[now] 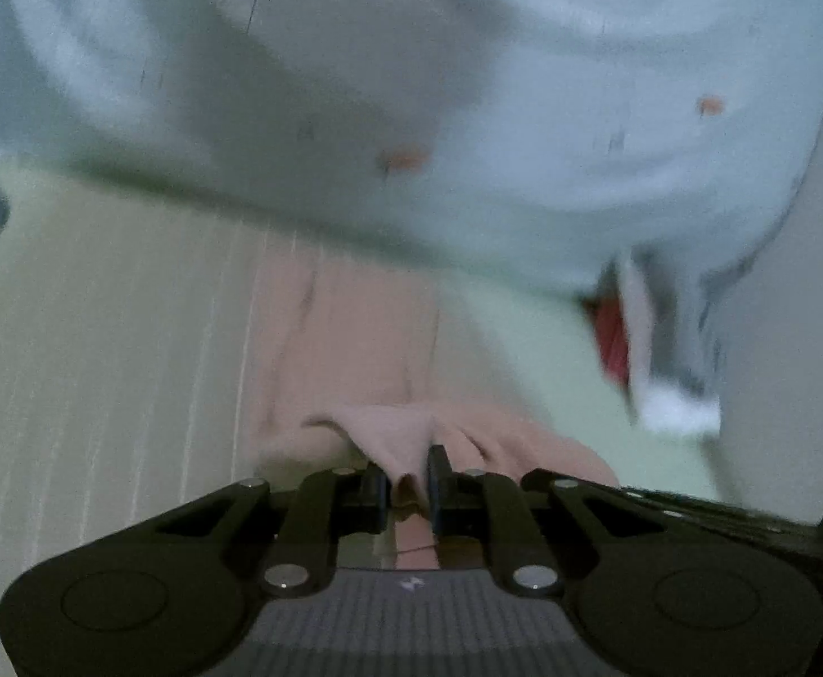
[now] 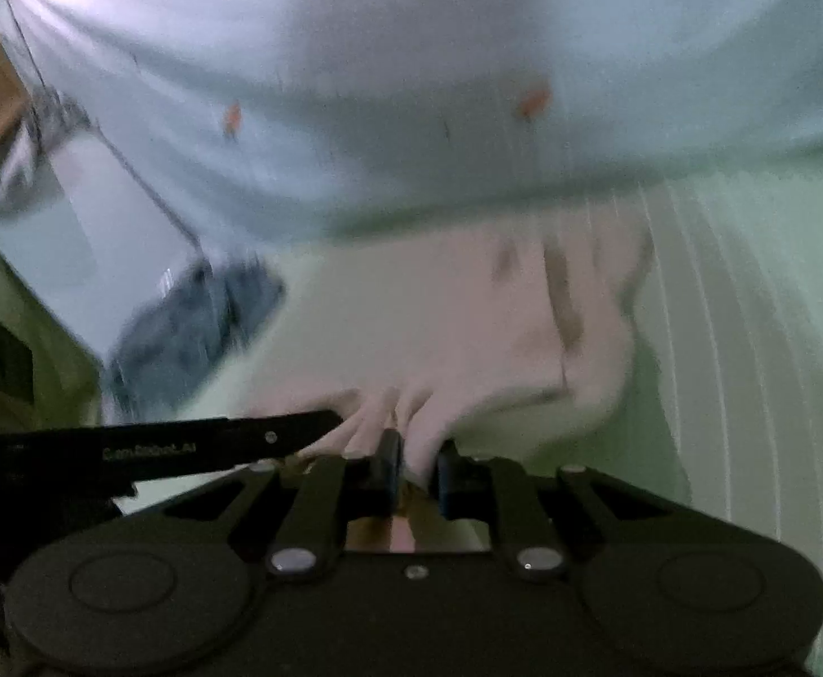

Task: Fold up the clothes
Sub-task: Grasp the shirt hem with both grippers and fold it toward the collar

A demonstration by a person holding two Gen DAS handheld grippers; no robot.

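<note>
A: What is the left gripper (image 1: 405,477) doing?

B: Its two black jaws are standing nearly together, pinching a bunched fold of a pale pink garment (image 1: 355,350). The cloth is rising between the fingers (image 1: 376,485) and spreading away over a light green striped sheet (image 1: 101,338).

A: And the right gripper (image 2: 419,468)?

B: It is doing the same: its jaws are drawn in close, and they are clamping a gathered edge of the pink garment (image 2: 467,316). The fabric is fanning out from the pinch and lying on the green striped sheet (image 2: 749,338).

A: Where is the garment relative to the other items?

B: In both wrist views it is lying in front of the grippers, with its far edge near or under a large pale blue cloth with small orange marks (image 1: 411,84), which is filling the upper half of each view (image 2: 411,84). Whether the two are touching cannot be told, as the frames are blurred.

A: Is anything else showing?

B: In the right wrist view a flat black part bearing white lettering (image 2: 157,448), seemingly belonging to the other gripper, is crossing in from the left, just beside the pinch. A blue denim piece (image 2: 197,316) is lying at left. In the left wrist view a grey, white and red blurred item (image 1: 654,338) is sitting at right; what it is cannot be told.
</note>
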